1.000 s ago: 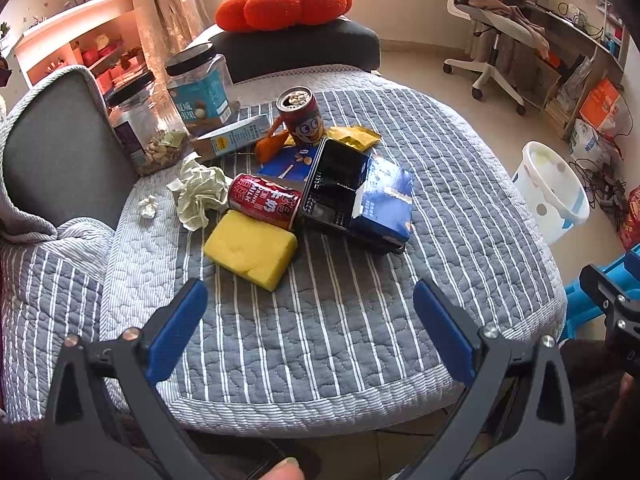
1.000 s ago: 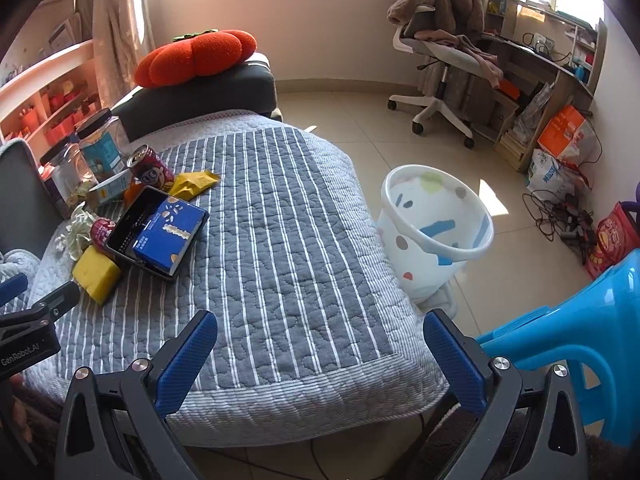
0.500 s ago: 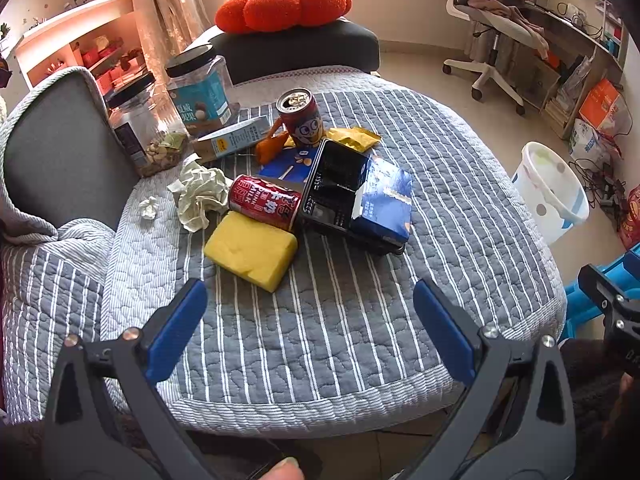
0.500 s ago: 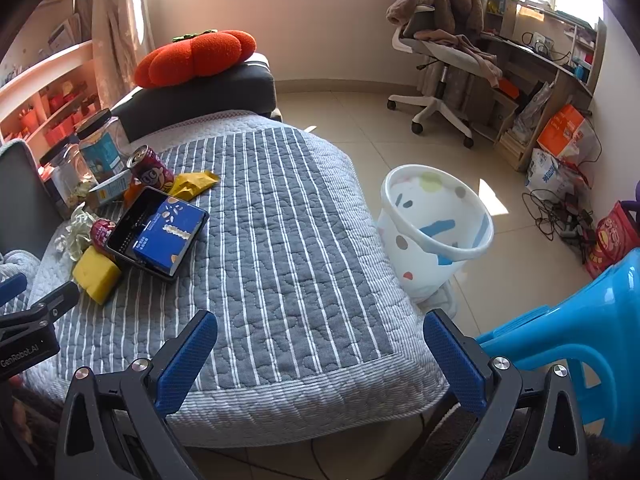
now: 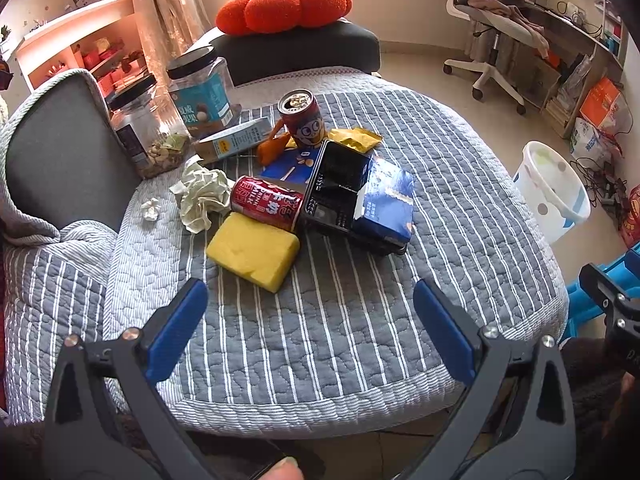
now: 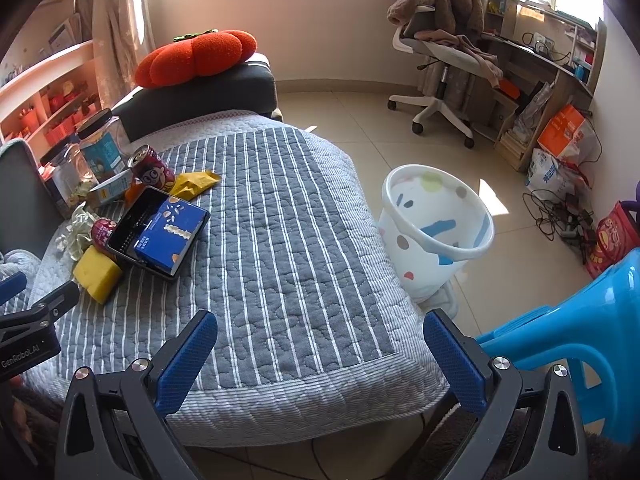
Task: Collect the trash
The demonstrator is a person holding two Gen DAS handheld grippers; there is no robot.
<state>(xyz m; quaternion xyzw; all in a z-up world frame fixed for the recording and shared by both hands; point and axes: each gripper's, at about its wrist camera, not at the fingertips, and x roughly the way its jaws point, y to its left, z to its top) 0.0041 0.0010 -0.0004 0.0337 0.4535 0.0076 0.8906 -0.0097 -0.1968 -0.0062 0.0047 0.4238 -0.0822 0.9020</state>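
Sunlit room, tiled floor; grey striped quilt point(image 5: 360, 320) over a low bench. Left gripper point(image 5: 310, 312) at frame bottom, blue fingers point(image 5: 176, 330) released, spread wide, empty. Right gripper point(image 6: 320, 346) likewise released above the quilt's near edge. Ahead of the left: yellow sponge point(image 5: 253, 251), touching a tipped red can point(image 5: 267, 203); crumpled paper point(image 5: 202, 196) left of it. White spotted bin point(image 6: 434, 232) on the floor, right of centre.

We see a bright daylit room: sun enters from windows at twelve to two o'clock, throwing a glaring patch on the beige tiled floor point(image 6: 494, 204) beside the white spotted plastic bin point(image 6: 436, 236). Fisheye bending curves every edge, corners vignette black, and focus stays sharp centrally.
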